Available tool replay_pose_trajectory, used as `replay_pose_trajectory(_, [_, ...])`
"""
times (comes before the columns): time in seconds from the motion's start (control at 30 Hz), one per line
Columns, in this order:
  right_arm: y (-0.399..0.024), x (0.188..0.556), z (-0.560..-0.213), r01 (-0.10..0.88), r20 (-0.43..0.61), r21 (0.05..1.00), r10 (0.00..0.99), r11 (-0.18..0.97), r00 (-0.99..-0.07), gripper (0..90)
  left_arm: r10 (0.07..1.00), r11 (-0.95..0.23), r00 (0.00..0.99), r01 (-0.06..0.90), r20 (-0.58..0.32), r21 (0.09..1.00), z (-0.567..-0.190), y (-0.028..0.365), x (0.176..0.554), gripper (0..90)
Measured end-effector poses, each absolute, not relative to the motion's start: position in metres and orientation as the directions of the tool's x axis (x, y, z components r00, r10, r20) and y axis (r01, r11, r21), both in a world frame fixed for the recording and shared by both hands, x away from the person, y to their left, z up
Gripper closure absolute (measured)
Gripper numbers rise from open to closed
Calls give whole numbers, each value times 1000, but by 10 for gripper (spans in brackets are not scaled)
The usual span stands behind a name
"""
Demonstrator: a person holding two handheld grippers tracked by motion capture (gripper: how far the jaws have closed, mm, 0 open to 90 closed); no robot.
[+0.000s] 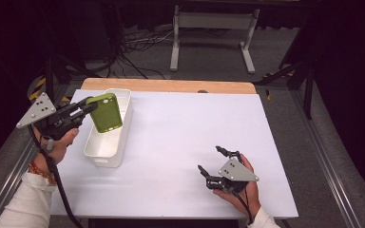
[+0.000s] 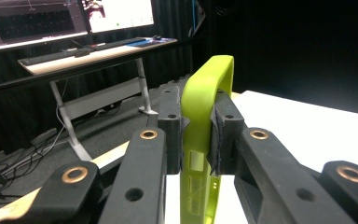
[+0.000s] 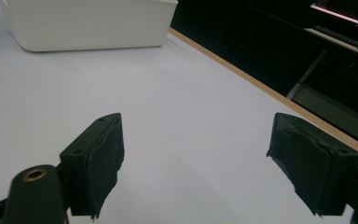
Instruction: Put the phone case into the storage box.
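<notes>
A lime-green phone case (image 1: 105,112) hangs in the air above the white rectangular bin (image 1: 98,151) at the table's left side. My left gripper (image 1: 89,106) is shut on the case's edge, and in the left gripper view the green case (image 2: 200,121) stands upright, pinched between the two black pads (image 2: 170,126). My right gripper (image 1: 213,160) rests on the white table near the front right, held in a hand, jaws open with nothing between them. In the right gripper view its pads (image 3: 98,158) stand wide apart over bare table, with the white bin (image 3: 88,23) far off.
The white table (image 1: 180,137) has a wooden strip along its far edge (image 1: 171,85). Behind it stand a white desk frame (image 1: 214,33) and loose cables on the floor. Monitors and a keyboard on a desk (image 2: 74,37) appear in the left gripper view.
</notes>
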State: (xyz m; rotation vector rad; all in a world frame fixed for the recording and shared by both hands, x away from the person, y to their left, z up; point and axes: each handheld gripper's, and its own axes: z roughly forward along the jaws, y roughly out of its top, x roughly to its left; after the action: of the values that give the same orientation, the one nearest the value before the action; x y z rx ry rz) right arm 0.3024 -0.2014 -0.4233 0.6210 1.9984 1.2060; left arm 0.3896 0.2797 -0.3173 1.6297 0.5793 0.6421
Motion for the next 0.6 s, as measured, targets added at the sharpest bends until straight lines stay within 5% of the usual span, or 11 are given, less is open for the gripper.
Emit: replay_pose_trajectory(0.6, [-200, 304, -424, 41, -330, 888, 698, 457, -636, 189, 710, -176, 699, 58, 87, 983, -329, 276, 437, 780])
